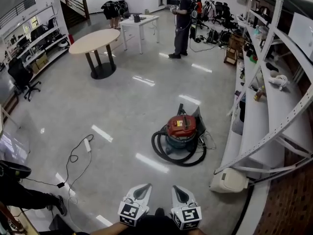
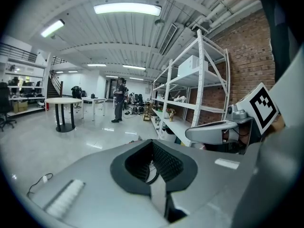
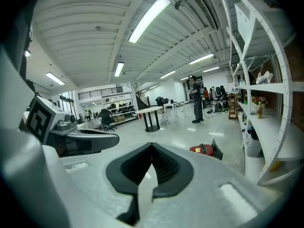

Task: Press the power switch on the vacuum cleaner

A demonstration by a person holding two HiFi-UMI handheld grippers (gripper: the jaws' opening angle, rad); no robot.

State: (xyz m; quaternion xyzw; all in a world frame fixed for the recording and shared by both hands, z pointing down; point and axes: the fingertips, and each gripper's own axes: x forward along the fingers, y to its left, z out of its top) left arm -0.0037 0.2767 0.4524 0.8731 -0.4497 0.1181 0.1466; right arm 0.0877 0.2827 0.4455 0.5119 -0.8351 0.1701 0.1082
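Grippers low in view: left gripper [image 1: 141,190] and right gripper [image 1: 180,191], smooth pale shells side by side, each with its fingers pressed together at the tips, ribbed black pads [image 2: 166,164] enclosing a small hollow with nothing in it. Glossy grey floor [image 1: 122,106] beneath. Thin black cable [image 1: 72,156] snakes off to the left. Well ahead sits the vacuum [image 1: 182,126], a squat drum with a red domed top, thick black hose [image 1: 155,143] coiled round its base, near the white metal shelving [image 1: 254,116]. Far back, a round table [image 1: 95,40] and a standing person [image 1: 184,18].
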